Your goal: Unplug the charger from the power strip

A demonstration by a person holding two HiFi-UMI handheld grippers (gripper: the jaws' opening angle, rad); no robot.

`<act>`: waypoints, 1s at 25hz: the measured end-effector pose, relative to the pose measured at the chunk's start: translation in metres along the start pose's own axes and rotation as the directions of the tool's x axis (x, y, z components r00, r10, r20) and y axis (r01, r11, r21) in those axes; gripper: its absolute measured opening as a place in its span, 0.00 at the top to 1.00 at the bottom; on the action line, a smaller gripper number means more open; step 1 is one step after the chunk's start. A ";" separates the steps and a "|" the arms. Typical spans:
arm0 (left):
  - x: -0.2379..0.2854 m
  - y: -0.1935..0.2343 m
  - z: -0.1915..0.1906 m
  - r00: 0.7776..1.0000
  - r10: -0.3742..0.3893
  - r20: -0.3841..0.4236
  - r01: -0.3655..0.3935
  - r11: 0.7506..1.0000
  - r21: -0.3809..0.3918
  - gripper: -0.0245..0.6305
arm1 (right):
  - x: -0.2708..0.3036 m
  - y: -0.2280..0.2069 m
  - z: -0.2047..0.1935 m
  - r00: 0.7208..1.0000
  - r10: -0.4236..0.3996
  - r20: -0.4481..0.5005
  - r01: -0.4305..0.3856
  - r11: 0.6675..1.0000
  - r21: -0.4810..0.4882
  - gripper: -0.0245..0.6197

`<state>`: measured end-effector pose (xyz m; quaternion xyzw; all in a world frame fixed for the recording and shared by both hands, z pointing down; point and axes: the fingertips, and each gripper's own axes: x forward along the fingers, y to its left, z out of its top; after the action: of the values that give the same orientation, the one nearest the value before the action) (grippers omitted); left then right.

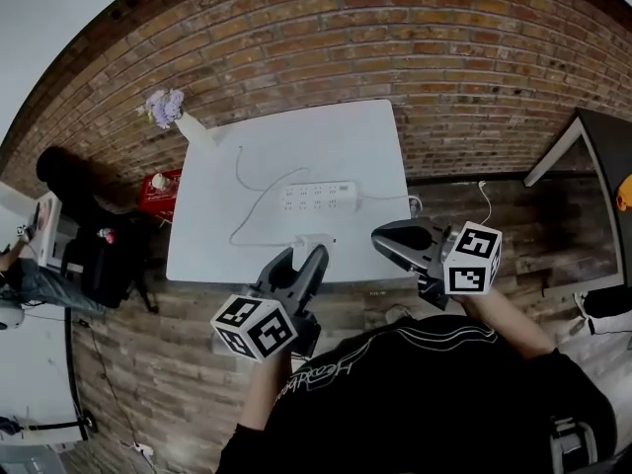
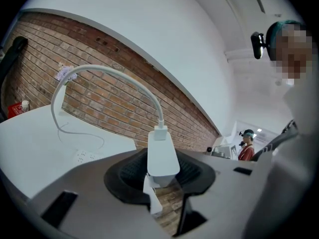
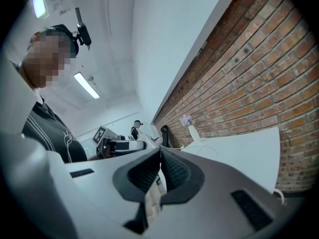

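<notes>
Charger [image 1: 314,240] shows in the head view at the near edge of the white tabletop [image 1: 365,146], clamped in the left gripper [image 1: 299,261] and clear of the power strip [image 1: 316,197]. The strip lies flat near the tabletop's middle, well apart from the charger. A thin white cable [image 1: 242,178] loops across the tabletop's left half toward the charger. A vase [image 1: 188,124] of pale flowers stands at the far left corner. The right gripper [image 1: 387,237] hangs off the near right corner, touching nothing.

In the left gripper view, the left gripper [image 2: 162,174] grasps the charger [image 2: 163,153], with both dark pads pressing its white sides. The cable [image 2: 104,69] rises from the charger's top and arcs over to the left. The power strip [image 2: 83,157] lies on the tabletop [image 2: 35,133] beyond, in front of a brick wall [image 2: 109,103].

In the right gripper view, the right gripper [image 3: 160,171] is clenched, pads meeting with nothing between them. The tabletop [image 3: 244,153] and the vase [image 3: 192,132] lie beyond.
</notes>
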<state>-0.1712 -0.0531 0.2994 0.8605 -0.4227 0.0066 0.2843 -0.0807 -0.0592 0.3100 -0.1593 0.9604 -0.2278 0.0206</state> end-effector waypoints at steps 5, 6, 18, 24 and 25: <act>-0.012 -0.003 -0.011 1.000 -0.021 -0.009 0.021 1.000 -0.002 0.76 | -0.003 0.016 -0.013 0.999 -0.040 -0.001 0.040 0.999 -0.011 0.97; -0.014 -0.003 -0.012 1.000 -0.024 -0.011 0.024 1.000 0.000 0.76 | -0.003 0.019 -0.014 0.999 -0.045 -0.002 0.045 0.999 -0.015 0.97; -0.028 -0.007 -0.014 1.000 -0.030 -0.003 0.030 1.000 0.011 0.76 | -0.008 0.034 -0.018 0.997 -0.077 0.003 0.078 0.997 -0.026 0.97; -0.028 -0.007 -0.016 1.000 -0.017 -0.004 0.017 1.000 0.012 0.76 | -0.006 0.034 -0.021 0.998 -0.069 -0.005 0.069 0.997 -0.022 0.97; -0.028 -0.006 -0.016 1.000 -0.014 -0.004 0.014 1.000 0.014 0.76 | -0.005 0.033 -0.021 0.998 -0.068 -0.006 0.068 0.997 -0.021 0.97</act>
<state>-0.1808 -0.0222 0.3029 0.8654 -0.4160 0.0091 0.2790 -0.0881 -0.0206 0.3141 -0.1913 0.9568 -0.2189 0.0080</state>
